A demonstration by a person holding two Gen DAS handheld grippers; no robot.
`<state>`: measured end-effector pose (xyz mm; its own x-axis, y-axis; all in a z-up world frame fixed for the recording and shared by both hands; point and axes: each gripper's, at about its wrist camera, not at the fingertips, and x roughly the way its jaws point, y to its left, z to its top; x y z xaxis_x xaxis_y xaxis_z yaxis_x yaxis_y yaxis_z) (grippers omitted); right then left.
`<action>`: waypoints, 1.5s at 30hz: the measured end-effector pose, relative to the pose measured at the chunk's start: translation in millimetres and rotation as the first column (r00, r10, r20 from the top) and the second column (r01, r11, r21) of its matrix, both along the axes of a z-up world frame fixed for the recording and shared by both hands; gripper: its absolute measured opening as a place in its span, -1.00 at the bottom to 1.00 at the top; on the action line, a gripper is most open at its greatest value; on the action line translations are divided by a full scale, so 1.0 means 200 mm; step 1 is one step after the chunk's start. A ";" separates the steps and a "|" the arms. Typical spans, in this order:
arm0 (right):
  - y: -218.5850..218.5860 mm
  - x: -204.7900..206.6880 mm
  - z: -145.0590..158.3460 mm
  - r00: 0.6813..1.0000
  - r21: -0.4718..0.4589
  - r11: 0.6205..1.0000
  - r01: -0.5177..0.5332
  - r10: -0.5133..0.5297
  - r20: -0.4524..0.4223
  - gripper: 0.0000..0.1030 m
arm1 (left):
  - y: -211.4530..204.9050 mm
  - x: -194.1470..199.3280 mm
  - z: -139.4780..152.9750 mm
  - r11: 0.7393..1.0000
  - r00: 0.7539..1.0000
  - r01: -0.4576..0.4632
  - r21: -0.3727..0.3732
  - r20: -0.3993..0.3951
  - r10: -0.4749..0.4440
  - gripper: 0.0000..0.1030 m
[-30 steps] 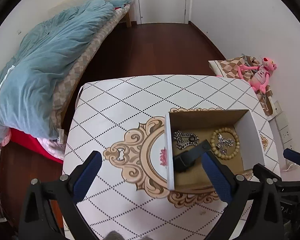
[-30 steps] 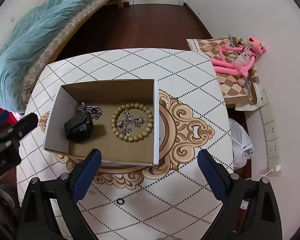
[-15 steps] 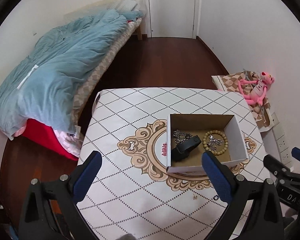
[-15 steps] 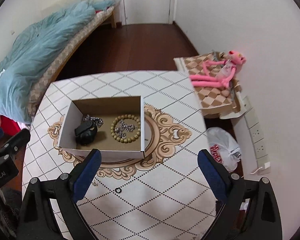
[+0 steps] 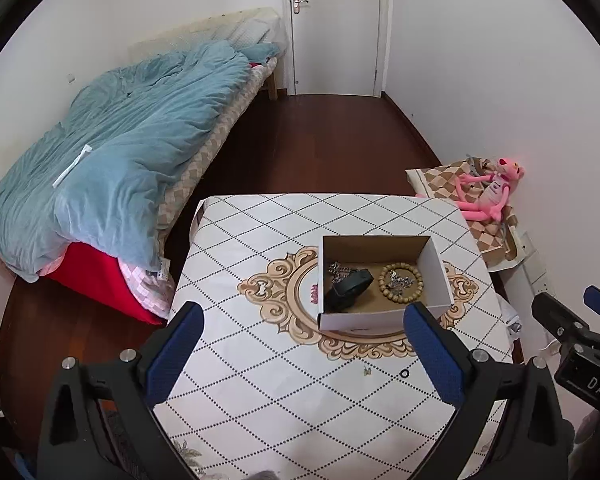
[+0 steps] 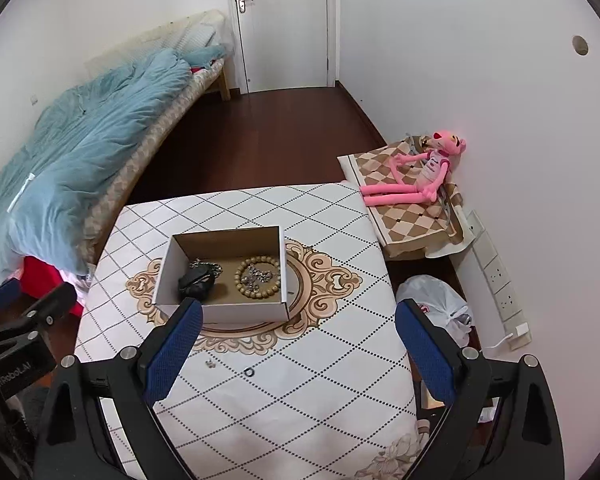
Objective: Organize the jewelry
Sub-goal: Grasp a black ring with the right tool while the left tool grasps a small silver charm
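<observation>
Both grippers — left gripper [image 5: 302, 356], right gripper [image 6: 298, 354] — hang spread and empty near the box [image 6: 242, 312] of jewelry on the table [image 6: 300, 400].

Rumpled blue duvet [image 5: 116, 152] on the bed, pink plush toy [image 6: 416, 176] against the wall, white door [image 6: 280, 20].

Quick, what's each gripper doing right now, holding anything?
Left gripper: open, holding nothing.
Right gripper: open, holding nothing.
</observation>
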<state>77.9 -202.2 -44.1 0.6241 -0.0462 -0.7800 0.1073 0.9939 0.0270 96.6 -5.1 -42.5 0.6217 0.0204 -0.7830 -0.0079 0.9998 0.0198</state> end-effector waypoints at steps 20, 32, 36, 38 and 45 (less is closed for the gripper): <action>0.21 0.08 -1.08 0.963 0.114 0.985 -0.130 0.152 -0.222 0.00 | 0.08 0.04 -1.02 0.992 0.909 -0.064 0.112 -0.403 0.104 0.98; 0.31 0.10 -1.09 0.966 -0.024 0.980 -0.197 0.190 -0.174 -0.74 | 0.04 0.09 -1.04 0.994 0.915 -0.054 0.098 -0.393 0.088 0.98; 0.19 0.08 -1.05 0.978 0.015 0.992 -0.125 0.126 -0.169 -0.74 | -0.05 0.11 -1.02 0.999 0.921 -0.038 0.039 -0.386 0.050 0.98; 0.12 0.06 -1.03 0.983 0.026 0.997 -0.078 0.081 -0.164 -0.74 | -0.10 0.12 -1.01 1.000 0.926 -0.027 0.004 -0.376 0.027 0.97; -0.05 0.04 -1.00 0.988 0.023 1.000 0.001 0.002 -0.154 -0.74 | -0.32 0.11 -1.02 0.997 0.940 0.064 -0.041 -0.333 -0.074 0.44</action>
<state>85.1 -211.5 -244.7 0.4962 -0.0270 -0.8678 0.1115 0.9932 0.0329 119.6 -68.2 -246.1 0.3231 -0.0391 -0.9455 0.0634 0.9978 -0.0196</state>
